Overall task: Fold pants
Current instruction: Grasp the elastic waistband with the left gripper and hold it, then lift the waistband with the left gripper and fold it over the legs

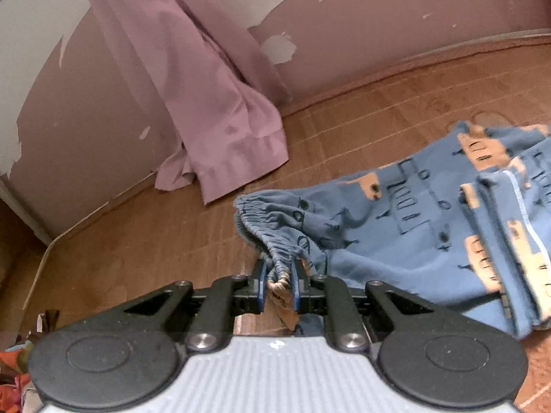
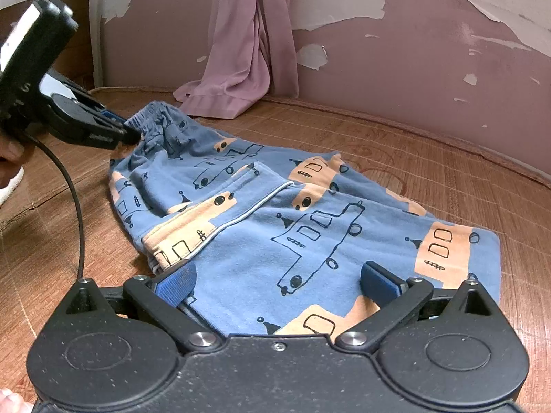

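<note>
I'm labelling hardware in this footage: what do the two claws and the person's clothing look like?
Both are black linkage claws with round pivot discs, silver screws and blue finger pads. The left claw has a ribbed grey body; from the right wrist view it shows a white panel and a trailing black cable. The right claw has a speckled black body. A white cuff shows.

- The pants [image 2: 261,213] are mid blue, printed with dark outline drawings of vehicles, peach-orange blocks and small black dots; a pale piped line runs along one seam.
- Their gathered waistband [image 1: 272,227] is the same blue, with a beige cord at its end.
- The left hand-held gripper [image 1: 279,287] is black with blue finger pads and a grey ribbed body.
- The right hand-held gripper [image 2: 275,278] is black, speckled, with blue pads [image 2: 175,282].
- The mat [image 2: 430,172] is reddish brown, woven, with faint pale grid lines.
- The curtain [image 1: 206,96] is dusty mauve.
- The wall [image 2: 413,69] is mauve, with white patches of peeled paint.
</note>
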{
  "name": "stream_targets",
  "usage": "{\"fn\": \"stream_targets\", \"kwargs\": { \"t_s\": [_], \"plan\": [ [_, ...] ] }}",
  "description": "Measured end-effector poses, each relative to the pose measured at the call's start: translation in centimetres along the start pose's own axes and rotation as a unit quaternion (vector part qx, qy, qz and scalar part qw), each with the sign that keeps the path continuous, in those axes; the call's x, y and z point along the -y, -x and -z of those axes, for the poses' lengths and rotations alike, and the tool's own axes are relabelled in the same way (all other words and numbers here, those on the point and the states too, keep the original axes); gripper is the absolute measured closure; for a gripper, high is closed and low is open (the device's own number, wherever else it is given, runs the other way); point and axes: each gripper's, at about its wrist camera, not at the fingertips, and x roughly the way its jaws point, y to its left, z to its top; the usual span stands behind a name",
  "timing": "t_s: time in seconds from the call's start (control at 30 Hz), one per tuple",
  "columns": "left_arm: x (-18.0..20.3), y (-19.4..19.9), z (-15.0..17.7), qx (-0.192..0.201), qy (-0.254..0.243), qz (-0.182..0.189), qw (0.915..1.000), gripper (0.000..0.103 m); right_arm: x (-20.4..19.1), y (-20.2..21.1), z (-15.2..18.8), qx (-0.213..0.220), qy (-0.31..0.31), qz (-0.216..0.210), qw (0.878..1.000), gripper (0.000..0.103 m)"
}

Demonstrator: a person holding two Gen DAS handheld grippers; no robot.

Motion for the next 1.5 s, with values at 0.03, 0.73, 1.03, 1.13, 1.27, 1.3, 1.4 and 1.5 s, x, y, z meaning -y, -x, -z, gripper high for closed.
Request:
{"fn": "stream_targets", "kwargs": {
  "t_s": [0.03, 0.73, 1.03, 1.13, 1.27, 1.3, 1.4, 1.5],
  "plan": [
    [-0.1, -0.4, 0.0, -0.004, 0.002, 0.000, 1.0000, 0.085, 0.0, 0.0, 0.0, 0.000, 0.000, 0.000, 1.000, 0.001],
    [-3.7, -4.3, 0.4, -0.056, 0.102, 0.060, 0.9914, 0.067, 0.0, 0.0, 0.0, -0.001, 0.001, 0.000, 1.000, 0.001],
    [-3.2, -3.1, 0.0, -0.040, 0.107, 0.057, 0.9918, 0.086, 0.0, 0.0, 0.0, -0.001, 0.001, 0.000, 1.000, 0.001],
    [-3.1, -2.0, -0.4, -0.028, 0.102, 0.052, 0.9930, 0.087, -0.2, 0.0, 0.1, 0.001, 0.002, 0.003, 1.000, 0.001],
    [-3.5, 0.6, -1.2, 0.004, 0.110, 0.053, 0.9925, 0.087, -0.2, 0.4, -0.2, 0.016, 0.006, 0.014, 1.000, 0.003],
    [-3.5, 1.4, -1.6, 0.013, 0.108, 0.056, 0.9925, 0.087, -0.1, 0.5, -0.4, 0.021, 0.005, 0.017, 1.000, 0.003],
    [-2.9, 4.4, -2.6, 0.047, 0.091, 0.058, 0.9930, 0.087, 0.5, 1.3, -0.8, 0.030, 0.001, 0.025, 0.999, 0.003],
    [-1.3, 7.5, -3.9, 0.085, 0.060, 0.066, 0.9923, 0.087, 1.6, 2.3, -1.4, 0.041, -0.002, 0.035, 0.999, 0.003]
  ]
}}
